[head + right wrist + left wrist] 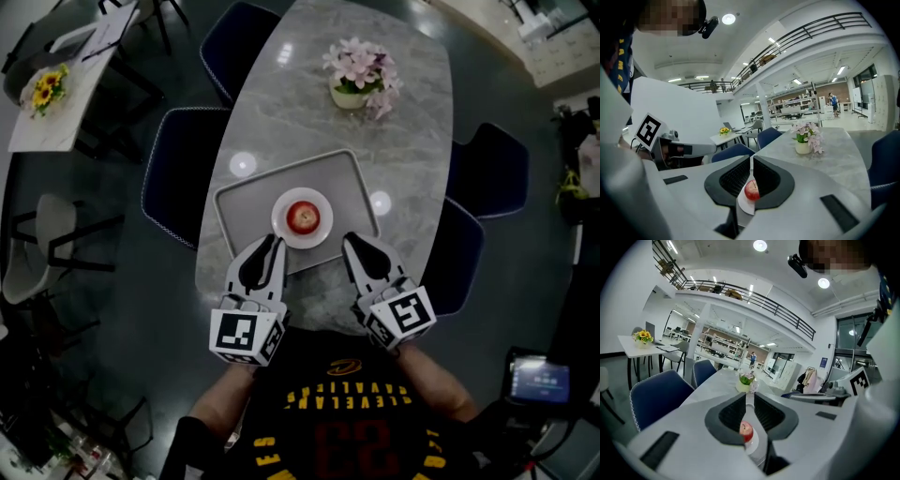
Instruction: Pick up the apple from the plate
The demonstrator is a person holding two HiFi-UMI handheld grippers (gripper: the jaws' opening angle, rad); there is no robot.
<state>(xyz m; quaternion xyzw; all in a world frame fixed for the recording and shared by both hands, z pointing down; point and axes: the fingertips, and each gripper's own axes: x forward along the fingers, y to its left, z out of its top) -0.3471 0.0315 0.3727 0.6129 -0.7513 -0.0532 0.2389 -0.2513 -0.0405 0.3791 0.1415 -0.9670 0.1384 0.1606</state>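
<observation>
over at the far left a small white side table (56,127) carries yellow flowers (47,86), and a blue chair (173,183) is drawn up to the left edge of the grey marble table (412,141). the person stands at the near end of that table with a gripper in each hand. the left gripper (272,246) hovers over the near rim of a grey tray (244,202), its jaws only narrowly apart and holding nothing; in the left gripper view the apple (746,429) shows through the gap, ahead of the tips. the red apple (302,217) sits upright in the middle of a small white plate (279,208), and the plate lies in the tray, toward its near right part. the right gripper (354,242) is poised just beside the plate on the other side, its jaws almost together with only a thin slit between them, empty too, pointing at the apple. farther up the table, well apart from the tray, stands a pot of pink flowers (359,77).
</observation>
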